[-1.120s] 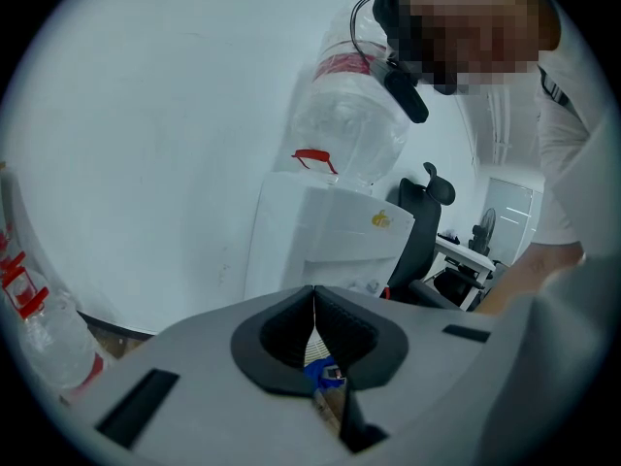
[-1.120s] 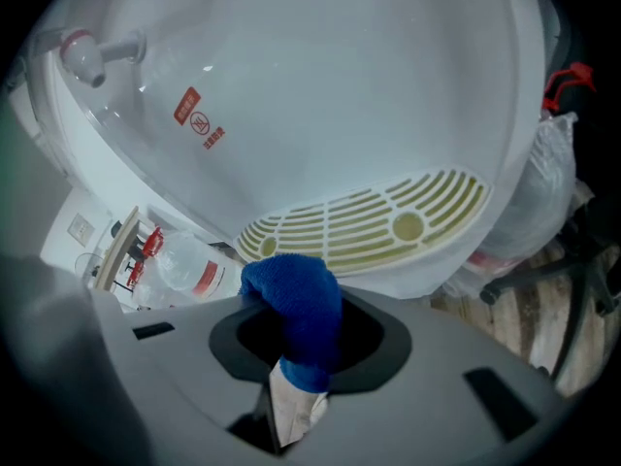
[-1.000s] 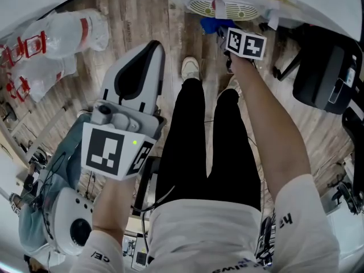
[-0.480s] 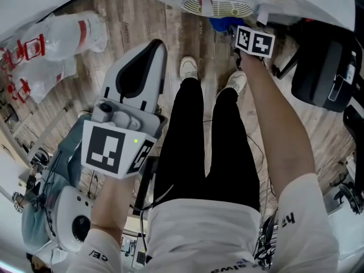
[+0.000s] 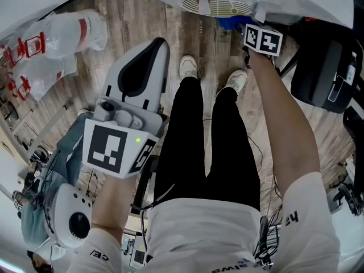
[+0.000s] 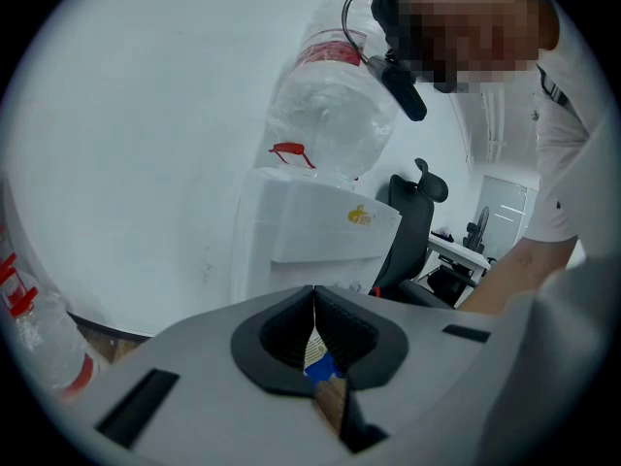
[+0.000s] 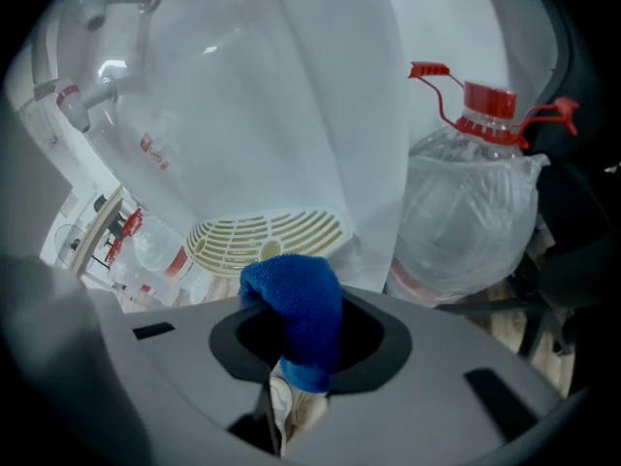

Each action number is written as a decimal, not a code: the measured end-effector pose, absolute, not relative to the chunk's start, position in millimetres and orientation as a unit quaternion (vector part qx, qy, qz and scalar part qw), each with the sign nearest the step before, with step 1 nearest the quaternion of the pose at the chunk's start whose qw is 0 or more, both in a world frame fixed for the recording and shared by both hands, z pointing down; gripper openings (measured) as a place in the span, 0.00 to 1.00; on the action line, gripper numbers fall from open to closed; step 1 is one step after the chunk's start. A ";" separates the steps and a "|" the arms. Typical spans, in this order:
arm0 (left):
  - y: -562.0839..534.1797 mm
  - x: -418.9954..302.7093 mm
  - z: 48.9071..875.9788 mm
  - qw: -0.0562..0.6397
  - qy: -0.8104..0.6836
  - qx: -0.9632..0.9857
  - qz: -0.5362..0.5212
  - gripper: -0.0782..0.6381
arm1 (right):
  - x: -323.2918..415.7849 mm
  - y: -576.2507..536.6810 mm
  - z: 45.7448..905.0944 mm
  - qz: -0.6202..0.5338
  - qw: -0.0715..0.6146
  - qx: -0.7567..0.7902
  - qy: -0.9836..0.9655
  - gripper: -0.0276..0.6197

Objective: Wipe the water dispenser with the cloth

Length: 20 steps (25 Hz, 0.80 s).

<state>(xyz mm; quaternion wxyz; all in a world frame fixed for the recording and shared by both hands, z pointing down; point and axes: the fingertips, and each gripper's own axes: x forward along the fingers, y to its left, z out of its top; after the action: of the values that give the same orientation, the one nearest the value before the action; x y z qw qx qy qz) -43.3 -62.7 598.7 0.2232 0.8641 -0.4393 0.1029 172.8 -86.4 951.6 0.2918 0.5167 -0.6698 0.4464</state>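
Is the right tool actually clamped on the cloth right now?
Shut on it: the right tool has the blue cloth pinched between its jaws.

Office: swivel chair (image 6: 411,229), desk (image 6: 464,251), water dispenser (image 6: 312,229).

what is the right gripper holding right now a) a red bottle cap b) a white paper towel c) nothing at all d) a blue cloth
D: in the right gripper view, the right gripper has its jaws closed on the blue cloth, with the water dispenser's cream drip grille behind it.
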 end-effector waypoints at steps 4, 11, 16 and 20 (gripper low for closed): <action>-60.3 -42.9 599.7 0.224 -0.440 0.863 0.104 0.14 | 189.2 -90.4 951.2 0.437 0.300 0.525 -0.666 0.19; -56.4 -41.4 599.3 0.223 -0.441 0.863 0.103 0.14 | 216.2 -101.3 944.0 0.412 0.309 0.542 -0.664 0.19; -53.4 -35.7 597.8 0.221 -0.438 0.865 0.104 0.14 | 227.4 -101.4 935.0 0.400 0.289 0.557 -0.668 0.19; -52.2 -34.9 586.1 0.213 -0.439 0.867 0.098 0.14 | 236.4 -98.0 911.6 0.370 0.290 0.559 -0.683 0.19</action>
<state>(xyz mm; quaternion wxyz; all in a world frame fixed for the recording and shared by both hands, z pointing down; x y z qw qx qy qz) -34.9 -52.2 586.1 0.2135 0.8672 -0.4390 0.0984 236.4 -98.0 911.6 0.2898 0.5588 -0.6831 0.3703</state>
